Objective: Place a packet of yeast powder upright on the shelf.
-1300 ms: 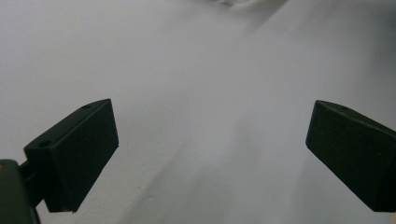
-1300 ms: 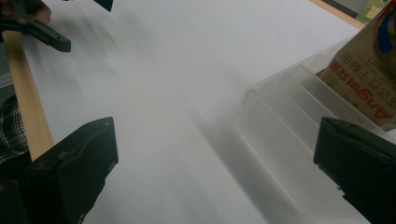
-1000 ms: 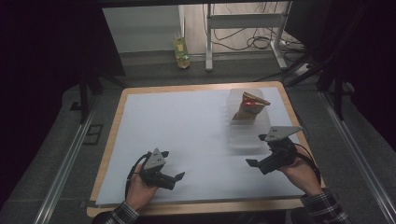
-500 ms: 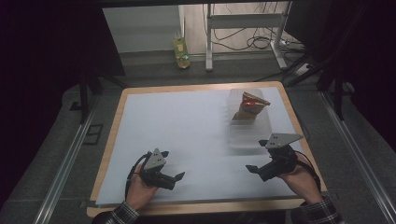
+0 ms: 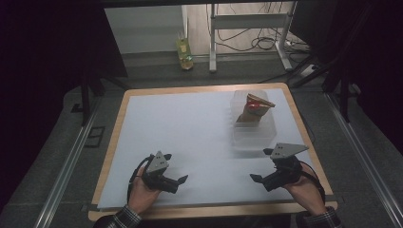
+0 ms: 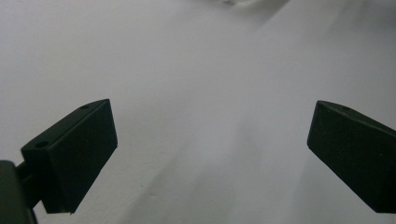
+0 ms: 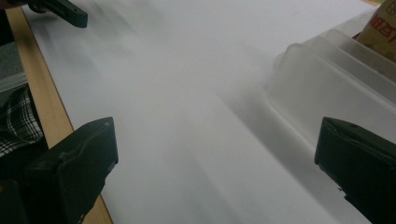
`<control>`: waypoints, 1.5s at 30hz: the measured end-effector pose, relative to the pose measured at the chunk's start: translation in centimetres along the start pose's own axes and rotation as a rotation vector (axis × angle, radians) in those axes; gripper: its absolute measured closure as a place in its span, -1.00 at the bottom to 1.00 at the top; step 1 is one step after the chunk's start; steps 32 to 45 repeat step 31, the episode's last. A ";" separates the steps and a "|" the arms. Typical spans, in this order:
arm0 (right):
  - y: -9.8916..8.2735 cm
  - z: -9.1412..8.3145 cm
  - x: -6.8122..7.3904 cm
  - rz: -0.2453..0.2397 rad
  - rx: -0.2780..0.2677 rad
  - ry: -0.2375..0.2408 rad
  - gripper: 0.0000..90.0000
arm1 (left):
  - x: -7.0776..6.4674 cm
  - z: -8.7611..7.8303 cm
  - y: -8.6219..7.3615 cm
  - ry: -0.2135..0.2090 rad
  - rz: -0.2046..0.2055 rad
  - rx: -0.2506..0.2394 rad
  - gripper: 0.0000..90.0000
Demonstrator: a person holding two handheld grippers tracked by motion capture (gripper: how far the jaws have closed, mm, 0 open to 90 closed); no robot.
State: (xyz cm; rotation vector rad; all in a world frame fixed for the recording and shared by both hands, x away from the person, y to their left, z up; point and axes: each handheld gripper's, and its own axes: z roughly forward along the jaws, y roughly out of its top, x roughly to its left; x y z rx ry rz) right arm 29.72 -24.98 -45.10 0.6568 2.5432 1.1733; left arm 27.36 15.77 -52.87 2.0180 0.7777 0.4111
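A wood-edged bench (image 5: 121, 118) with a white top stands on a dark grey floor (image 5: 57, 156). Metal rails (image 5: 66, 166) run along the floor on both sides of it. Beyond its far edge a yellow-green bottle (image 5: 184, 52) stands on the floor beside a white metal frame (image 5: 247, 21), with loose cables (image 5: 247, 43) under it. Both far corners lie in deep shadow.
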 end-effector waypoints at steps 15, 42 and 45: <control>-1.9 1.1 0.7 -0.008 0.019 -0.007 -1.00 | 0.0 0.0 0.0 0.000 0.001 0.001 -0.96; -4.1 2.6 0.5 -0.006 0.077 -0.007 -1.00 | 0.0 0.0 0.0 -0.002 0.003 0.002 -0.96; -4.1 2.6 0.5 -0.006 0.077 -0.007 -1.00 | 0.0 0.0 0.0 -0.002 0.003 0.002 -0.96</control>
